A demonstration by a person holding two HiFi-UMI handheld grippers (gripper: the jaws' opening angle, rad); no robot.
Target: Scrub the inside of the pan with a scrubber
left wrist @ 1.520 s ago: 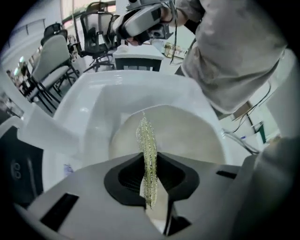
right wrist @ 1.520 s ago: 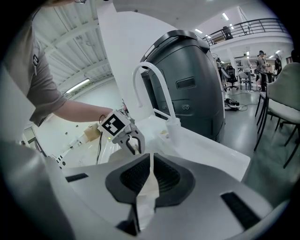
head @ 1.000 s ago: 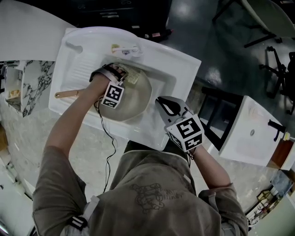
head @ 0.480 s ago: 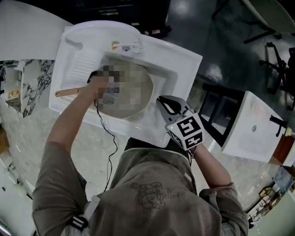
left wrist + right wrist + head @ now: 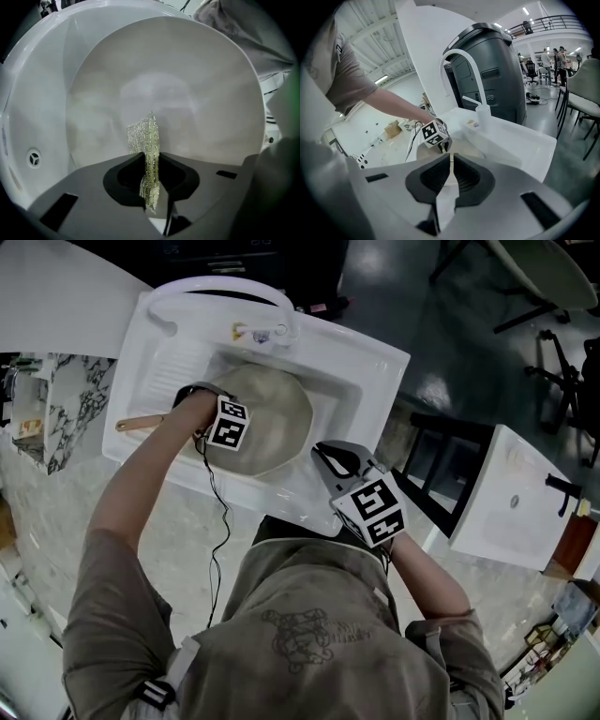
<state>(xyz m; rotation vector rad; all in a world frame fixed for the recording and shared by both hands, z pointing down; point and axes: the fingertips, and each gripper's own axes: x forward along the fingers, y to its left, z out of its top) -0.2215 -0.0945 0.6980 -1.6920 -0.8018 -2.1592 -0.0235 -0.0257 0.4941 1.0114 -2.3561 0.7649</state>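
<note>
Left gripper: jaws narrow, clamped on the scrubber, a thin yellow-green mesh pad standing edge-on between them with its top poking out ahead of the tips. Right gripper: jaws drawn together to a thin slit, nothing between them. It hangs above the front rim of the sink, well apart from the pan, doing no work.

The pan sits in the sink basin, pale inside, with its wooden handle sticking out to the person's left over the drainboard. The faucet arches over the far rim. In the head view the left gripper is down over the left part of the pan's inside. In the left gripper view the scrubber's free edge points at the pan floor; contact cannot be confirmed, as it looks close but maybe just off.

Step, as judged: the scrubbing itself, mid-pass. The next move likely calls for pressing the pad flat to the floor and sweeping across and round the wall, grip firm so the thin mesh does not slide out. The right gripper could steady the handle if the pan shifts.
</note>
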